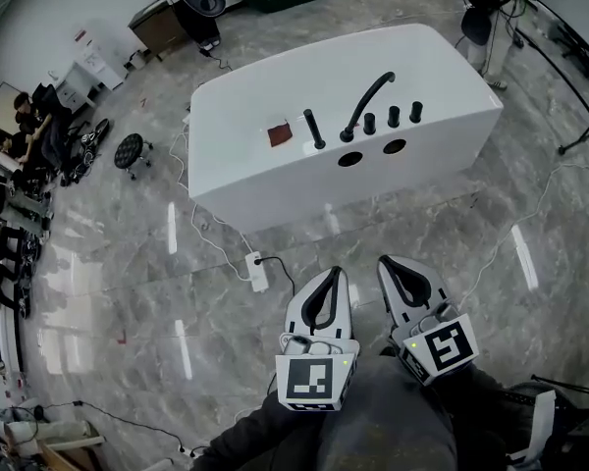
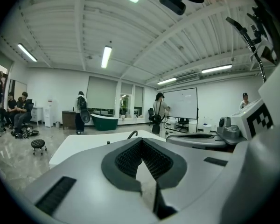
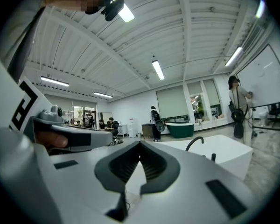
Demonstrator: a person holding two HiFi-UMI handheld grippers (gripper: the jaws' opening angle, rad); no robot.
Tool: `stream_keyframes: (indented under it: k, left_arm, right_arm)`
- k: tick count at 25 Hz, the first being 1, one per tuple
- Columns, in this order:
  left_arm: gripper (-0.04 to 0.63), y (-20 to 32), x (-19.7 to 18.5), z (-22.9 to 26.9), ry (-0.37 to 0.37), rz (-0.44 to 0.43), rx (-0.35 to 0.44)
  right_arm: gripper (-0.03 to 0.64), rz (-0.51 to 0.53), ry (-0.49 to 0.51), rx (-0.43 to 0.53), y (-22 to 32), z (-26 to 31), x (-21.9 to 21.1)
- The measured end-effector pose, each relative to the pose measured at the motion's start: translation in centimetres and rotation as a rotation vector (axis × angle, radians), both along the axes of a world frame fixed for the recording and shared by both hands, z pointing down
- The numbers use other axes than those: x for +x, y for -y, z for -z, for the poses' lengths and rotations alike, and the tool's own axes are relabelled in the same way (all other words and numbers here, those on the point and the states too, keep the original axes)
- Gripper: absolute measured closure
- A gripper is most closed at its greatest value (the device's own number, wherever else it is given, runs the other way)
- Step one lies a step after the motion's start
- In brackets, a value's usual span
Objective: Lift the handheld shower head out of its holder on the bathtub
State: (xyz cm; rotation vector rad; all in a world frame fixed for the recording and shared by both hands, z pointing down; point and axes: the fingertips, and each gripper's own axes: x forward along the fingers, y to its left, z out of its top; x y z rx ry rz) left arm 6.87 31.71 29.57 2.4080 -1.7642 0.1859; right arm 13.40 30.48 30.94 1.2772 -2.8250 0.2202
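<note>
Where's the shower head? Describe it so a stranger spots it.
Find the white bathtub. In the row of black fittings on its deck, the shower head is leftmost: a slim straight stick beside the red patch, unlike the arched spout and stubby knobs.

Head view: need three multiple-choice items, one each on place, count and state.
1. Where does the handheld shower head stand on the bathtub?
A) picture-left of the spout
B) picture-right of the knobs
C) on the floor

2. How many black knobs stand beside the spout?
A) one
B) three
C) five

3. The left gripper and right gripper are:
A) both shut and empty
B) clamped on the shower head
C) both wide open

Answers: A, it stands upright in its holder left of the spout; B, three knobs in a row; A, both hang short of the tub with jaws together.
</note>
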Motion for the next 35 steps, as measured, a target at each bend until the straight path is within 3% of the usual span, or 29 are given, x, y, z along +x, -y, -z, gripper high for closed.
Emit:
stream_keyframes:
  k: [7, 19, 27, 35]
  left_arm:
    - [0.594, 3.9, -2.4, -1.2, -0.041, -0.015, -0.032]
    - [0.594, 8.3, -7.2, -1.6, -0.06, -0.081, -0.005]
    - [0.594, 10.1, -7.2, -2.0, -0.072, -0.089, -0.028]
    - [0.594, 13.9, -6.4, -1.8, -0.017, -0.062, -0.031]
  right_arm:
    - [0.614, 0.0, -0.042, -0.027, 3.7, -1.0, -2.6]
    - [0.614, 0.005, -0.08, -0.01, 7.9, -0.5, -8.9]
    - [0.614, -0.027, -0.08, -0.016, 10.0, -0.6, -8.4]
    - [0.614, -0.01, -0.034, -0.01, 14.4, -0.3, -7.4]
